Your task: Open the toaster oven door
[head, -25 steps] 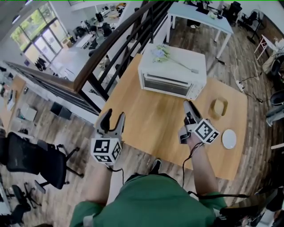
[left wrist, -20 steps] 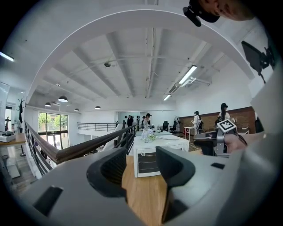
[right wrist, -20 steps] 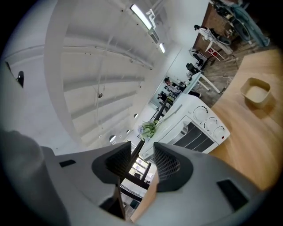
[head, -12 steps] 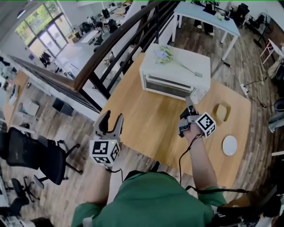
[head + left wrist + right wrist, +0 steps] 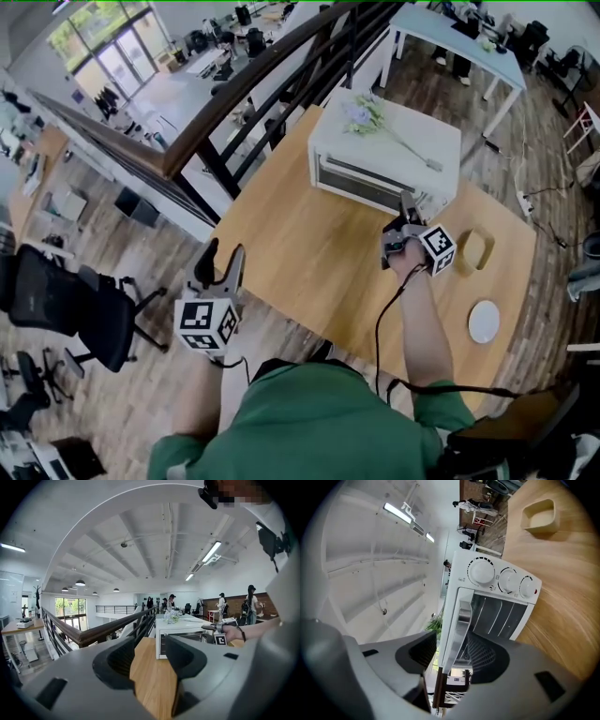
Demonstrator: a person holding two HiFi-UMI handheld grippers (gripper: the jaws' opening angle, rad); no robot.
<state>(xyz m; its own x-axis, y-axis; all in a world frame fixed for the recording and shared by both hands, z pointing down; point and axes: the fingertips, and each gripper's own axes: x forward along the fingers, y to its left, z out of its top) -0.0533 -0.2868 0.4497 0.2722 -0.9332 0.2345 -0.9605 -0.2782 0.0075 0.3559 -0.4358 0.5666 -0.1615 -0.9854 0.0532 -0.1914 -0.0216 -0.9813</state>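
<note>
The white toaster oven (image 5: pixel 384 159) stands at the far side of the wooden table (image 5: pixel 309 253) with its glass door closed. My right gripper (image 5: pixel 405 217) is at the oven's front right, rolled on its side. In the right gripper view the chrome door handle (image 5: pixel 461 620) runs through the gap between the jaws of the right gripper (image 5: pixel 452 660). These jaws have just been opening and stand apart without pressing the handle. My left gripper (image 5: pixel 217 267) hangs open beyond the table's left edge; the left gripper (image 5: pixel 149 660) has nothing between its jaws.
A bunch of flowers (image 5: pixel 366 114) lies on the oven's top. A tan dish (image 5: pixel 468 249) and a white disc (image 5: pixel 485 321) sit on the table to the right. A dark railing (image 5: pixel 253 103) runs behind the table; an office chair (image 5: pixel 56 309) stands at the left.
My right gripper has moved up to the oven's front and rolled onto its side. My left gripper has drifted a little left, away from the table's edge.
</note>
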